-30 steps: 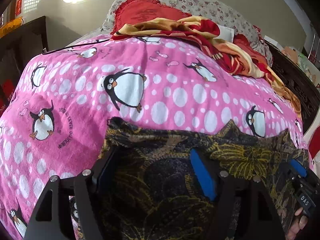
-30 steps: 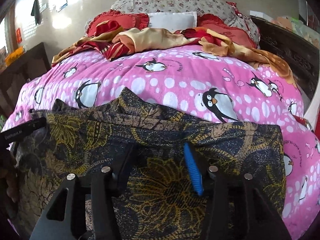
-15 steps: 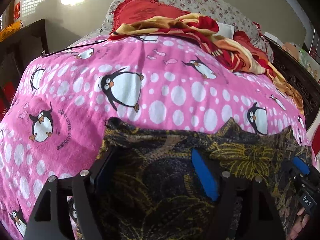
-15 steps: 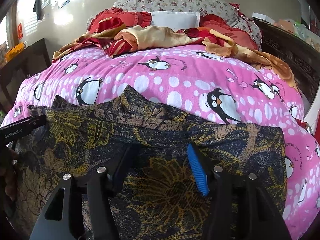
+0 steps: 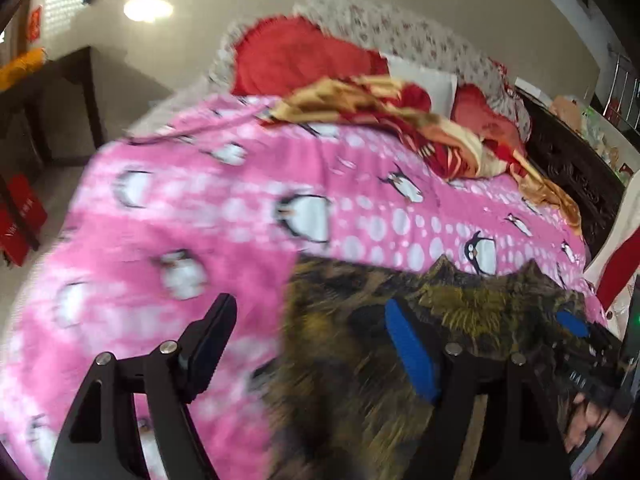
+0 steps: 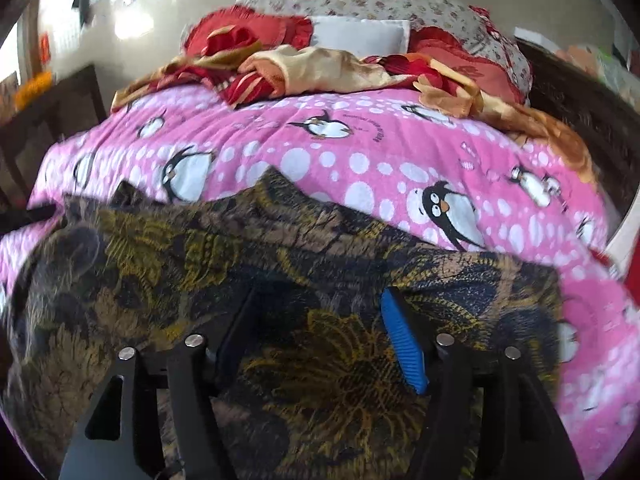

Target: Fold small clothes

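Observation:
A dark garment with a yellow-brown leaf print (image 6: 328, 264) lies flat on the pink penguin blanket (image 6: 360, 148). It also shows in the left wrist view (image 5: 360, 344). My left gripper (image 5: 308, 340) is open and empty over the garment's left edge, its left finger over pink blanket. My right gripper (image 6: 316, 328) is open and empty, low over the garment's near middle. The right gripper's tip (image 5: 576, 326) shows at the garment's right side in the left wrist view.
A crumpled red and gold cloth (image 6: 304, 68) and floral and red pillows (image 6: 360, 0) lie at the bed's far end. A dark carved bed frame (image 5: 572, 168) runs along the right. A dark wooden table (image 5: 52, 88) stands left of the bed.
My left gripper has swung left, off the garment's middle to its left edge, with motion blur. My right gripper has stayed open over the garment, shifting slightly.

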`<state>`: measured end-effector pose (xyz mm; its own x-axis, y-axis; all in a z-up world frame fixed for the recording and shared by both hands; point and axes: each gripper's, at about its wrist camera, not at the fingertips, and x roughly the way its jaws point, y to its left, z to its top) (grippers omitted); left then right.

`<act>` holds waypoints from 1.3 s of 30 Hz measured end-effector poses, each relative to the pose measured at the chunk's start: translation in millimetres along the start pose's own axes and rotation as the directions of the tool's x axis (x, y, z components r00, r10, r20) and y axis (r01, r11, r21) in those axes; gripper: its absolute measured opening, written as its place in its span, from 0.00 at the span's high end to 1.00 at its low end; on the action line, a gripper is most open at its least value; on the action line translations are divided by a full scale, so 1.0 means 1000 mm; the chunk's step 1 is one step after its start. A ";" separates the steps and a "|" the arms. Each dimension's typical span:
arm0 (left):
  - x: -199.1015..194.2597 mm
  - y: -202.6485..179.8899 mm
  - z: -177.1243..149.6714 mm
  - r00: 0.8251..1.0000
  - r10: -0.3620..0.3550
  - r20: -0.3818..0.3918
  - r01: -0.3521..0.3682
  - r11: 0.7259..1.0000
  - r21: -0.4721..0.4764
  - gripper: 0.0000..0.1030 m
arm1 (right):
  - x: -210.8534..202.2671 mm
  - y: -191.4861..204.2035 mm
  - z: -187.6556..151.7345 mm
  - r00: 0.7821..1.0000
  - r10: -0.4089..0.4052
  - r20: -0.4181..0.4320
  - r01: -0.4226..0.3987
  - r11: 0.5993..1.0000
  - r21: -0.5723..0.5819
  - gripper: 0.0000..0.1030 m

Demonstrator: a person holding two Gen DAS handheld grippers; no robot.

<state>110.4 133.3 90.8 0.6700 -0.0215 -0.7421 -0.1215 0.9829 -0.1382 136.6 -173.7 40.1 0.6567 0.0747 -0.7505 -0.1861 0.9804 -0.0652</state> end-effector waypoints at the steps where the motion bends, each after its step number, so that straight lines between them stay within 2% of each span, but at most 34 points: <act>1: -0.012 0.004 -0.006 1.000 0.015 0.011 -0.015 1.000 0.013 0.22 | -0.012 0.007 0.000 1.000 0.012 0.016 -0.012 1.000 -0.005 0.29; 3: -0.035 0.007 -0.027 1.000 0.012 0.012 -0.012 0.999 0.031 0.22 | -0.036 0.027 -0.005 0.996 0.054 0.066 -0.050 0.997 -0.052 0.29; 6: -0.062 -0.001 -0.063 0.997 -0.072 0.017 0.071 0.996 0.046 0.22 | -0.055 0.054 -0.015 0.990 0.109 0.087 -0.099 0.989 -0.111 0.29; 9: -0.079 -0.021 -0.099 0.988 -0.152 0.031 0.151 0.988 0.035 0.22 | -0.053 0.076 -0.030 0.986 0.156 0.066 -0.147 0.981 -0.124 0.32; 11: -0.078 -0.033 -0.112 0.981 -0.194 0.027 0.193 0.981 0.023 0.22 | -0.041 0.081 -0.038 0.988 0.149 0.039 -0.144 0.983 -0.117 0.32; 13: -0.066 -0.045 -0.129 0.969 -0.246 -0.019 0.246 0.969 0.024 0.22 | -0.018 0.084 -0.052 0.994 0.106 0.001 -0.105 0.987 -0.121 0.32; 15: -0.047 -0.050 -0.144 0.974 -0.212 -0.081 0.215 0.976 0.031 0.22 | -0.014 0.086 -0.061 0.995 0.097 0.032 -0.092 0.986 -0.141 0.32; 16: -0.043 -0.051 -0.151 0.975 -0.207 -0.079 0.211 0.977 0.043 0.22 | -0.015 0.087 -0.060 0.995 0.091 0.034 -0.085 0.986 -0.143 0.32; 17: -0.047 -0.052 -0.157 0.978 -0.208 -0.028 0.209 0.975 0.072 0.21 | -0.014 0.088 -0.061 0.996 0.087 0.033 -0.081 0.986 -0.146 0.31; 19: -0.050 -0.051 -0.160 0.973 -0.231 -0.019 0.232 0.971 0.063 0.18 | -0.014 0.088 -0.061 0.995 0.089 0.035 -0.083 0.986 -0.145 0.31; 22: -0.063 -0.033 -0.155 0.953 -0.301 -0.029 0.300 0.953 -0.036 0.18 | -0.014 0.082 -0.060 0.992 0.123 0.028 -0.118 0.986 -0.119 0.31; 25: -0.094 -0.006 -0.162 0.945 -0.327 0.018 0.326 0.939 -0.110 0.16 | -0.012 0.078 -0.060 0.989 0.142 0.028 -0.139 0.985 -0.103 0.30; 26: -0.104 0.005 -0.168 0.940 -0.339 0.038 0.341 0.931 -0.127 0.10 | -0.011 0.079 -0.060 0.989 0.143 0.029 -0.140 0.985 -0.102 0.30; 28: -0.108 0.022 -0.178 0.940 -0.340 0.036 0.340 0.921 -0.188 0.09 | -0.011 0.080 -0.060 0.990 0.141 0.027 -0.137 0.985 -0.102 0.30; 30: -0.095 0.037 -0.189 0.916 -0.402 -0.010 0.382 0.876 -0.293 0.09 | -0.010 0.080 -0.060 0.989 0.143 0.027 -0.140 0.985 -0.099 0.30; 31: -0.085 0.040 -0.194 0.897 -0.442 -0.030 0.405 0.846 -0.347 0.09 | -0.010 0.079 -0.059 0.989 0.144 0.028 -0.141 0.985 -0.099 0.30; 33: -0.081 0.040 -0.192 0.892 -0.452 0.010 0.426 0.832 -0.356 0.08 | -0.010 0.079 -0.059 0.989 0.146 0.028 -0.143 0.985 -0.098 0.30; 34: -0.077 0.039 -0.188 0.885 -0.465 0.006 0.435 0.824 -0.363 0.08 | -0.010 0.079 -0.059 0.989 0.145 0.028 -0.141 0.985 -0.099 0.30; 39: -0.061 0.036 -0.173 0.876 -0.482 0.015 0.447 0.799 -0.401 0.08 | -0.011 0.080 -0.060 0.990 0.137 0.030 -0.133 0.986 -0.102 0.30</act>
<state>-61.4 137.9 17.2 0.6566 -0.4903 -0.5732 -0.0913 0.7027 -0.7056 71.1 -107.4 3.6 0.6466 0.2137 -0.7323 -0.3458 0.9378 -0.0316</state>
